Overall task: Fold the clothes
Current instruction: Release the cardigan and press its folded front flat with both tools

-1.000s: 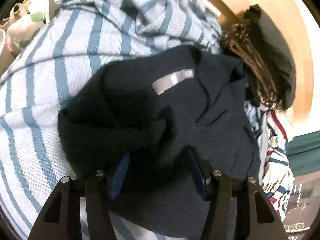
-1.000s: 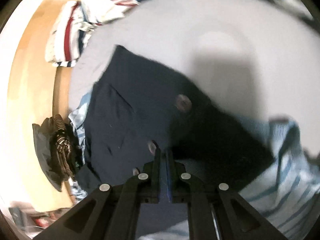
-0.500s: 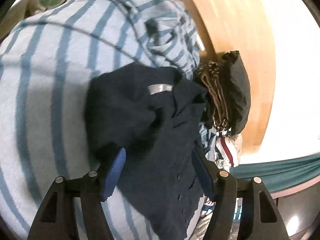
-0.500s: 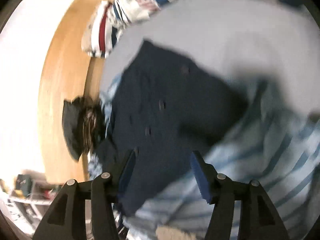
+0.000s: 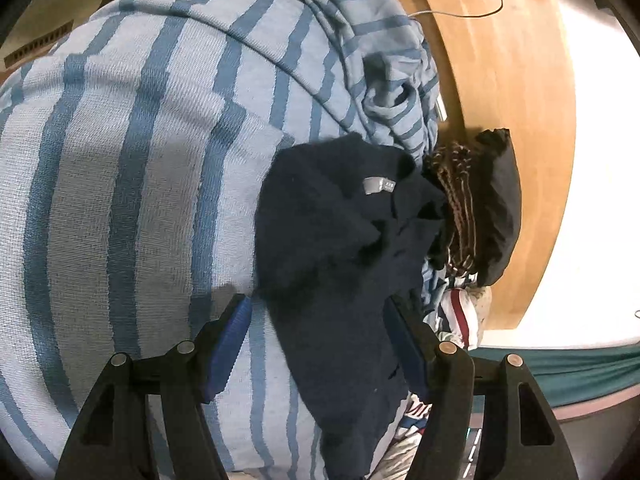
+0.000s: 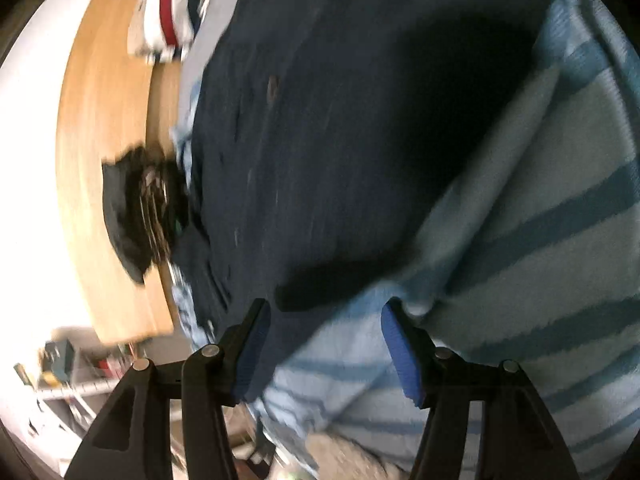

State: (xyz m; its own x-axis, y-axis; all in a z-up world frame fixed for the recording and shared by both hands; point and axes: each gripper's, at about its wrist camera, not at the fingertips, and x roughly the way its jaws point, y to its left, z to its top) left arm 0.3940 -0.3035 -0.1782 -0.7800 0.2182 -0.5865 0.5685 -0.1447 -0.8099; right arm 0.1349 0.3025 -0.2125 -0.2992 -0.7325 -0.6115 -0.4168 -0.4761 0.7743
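Observation:
A dark navy buttoned garment (image 5: 344, 248) with a grey neck label lies rumpled on a light blue striped cloth (image 5: 120, 184). My left gripper (image 5: 320, 312) is open just above it, its blue pads (image 5: 230, 344) on either side of the garment's lower part with a wide gap. In the right wrist view the same navy garment (image 6: 320, 128) fills the middle and the striped cloth (image 6: 540, 260) lies at the right. My right gripper (image 6: 326, 316) is open over the garment's edge where it meets the stripes, with nothing pinched. This view is blurred.
A folded black and brown-patterned piece (image 5: 476, 204) rests on the wooden board (image 5: 512, 80) beside the navy garment. A white, red and navy printed garment (image 5: 456, 312) lies past it. A cable (image 5: 460, 12) runs along the board's far end. Cluttered shelves (image 6: 72, 368) show at lower left.
My right gripper went from shut on the navy garment to open and let it go. Both grippers have pulled back, and the left one has swung so that more striped cloth shows.

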